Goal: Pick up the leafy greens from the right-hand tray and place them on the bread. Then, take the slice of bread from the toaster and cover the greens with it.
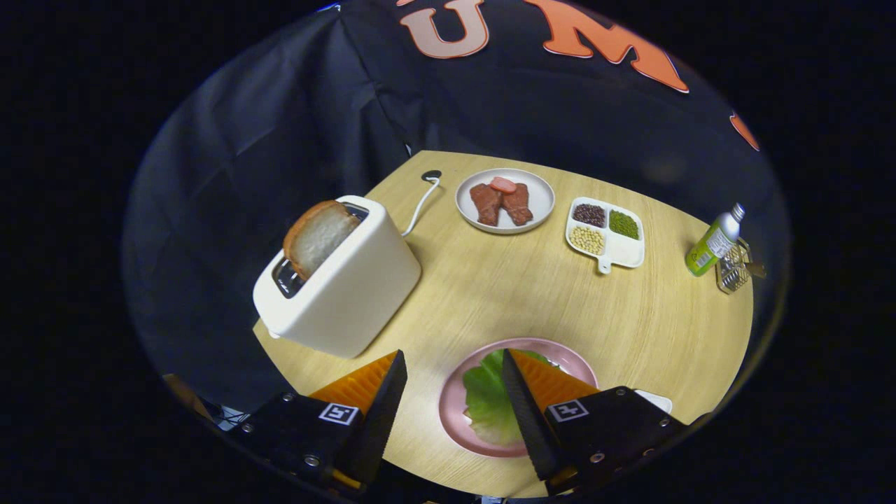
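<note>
A slice of bread (318, 236) stands up out of the slot of a white toaster (343, 287), ahead and to the left of my fingers. Leafy greens (488, 399) lie on a pink plate (451, 406) close in, partly hidden behind my right finger. Whether bread lies under the greens I cannot tell. My gripper (453, 364) hovers above the table's near side, open, with nothing between its fingers. The left finger is over bare table just in front of the toaster.
Beyond the toaster a white plate (539, 203) carries pieces of meat. A white divided dish (623, 250) of beans sits right of it. A green bottle (714, 243) and a small wire basket (735, 269) stand near the table's right edge. The toaster's cord (420, 206) runs back.
</note>
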Demonstrator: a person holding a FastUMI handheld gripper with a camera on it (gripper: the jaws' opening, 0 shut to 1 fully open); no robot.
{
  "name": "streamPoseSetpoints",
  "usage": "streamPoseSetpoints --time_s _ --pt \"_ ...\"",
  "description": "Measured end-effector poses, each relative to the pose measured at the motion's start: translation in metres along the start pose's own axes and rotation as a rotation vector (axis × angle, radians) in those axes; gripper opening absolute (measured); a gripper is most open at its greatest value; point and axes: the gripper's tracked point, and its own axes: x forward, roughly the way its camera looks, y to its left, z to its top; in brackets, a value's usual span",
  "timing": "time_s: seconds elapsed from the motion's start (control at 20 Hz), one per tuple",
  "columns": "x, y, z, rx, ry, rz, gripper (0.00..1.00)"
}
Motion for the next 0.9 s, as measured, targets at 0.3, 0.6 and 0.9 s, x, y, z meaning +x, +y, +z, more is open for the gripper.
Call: streamPoseSetpoints --time_s 0.3,0.6,0.9 --pt "-0.001 0.053 0.039 -0.013 -0.015 0.072 0.90" --pt "0.021 0.090 0.068 0.025 0.004 0.108 0.91" --pt "0.040 0.113 0.092 0.084 0.024 0.116 0.91"
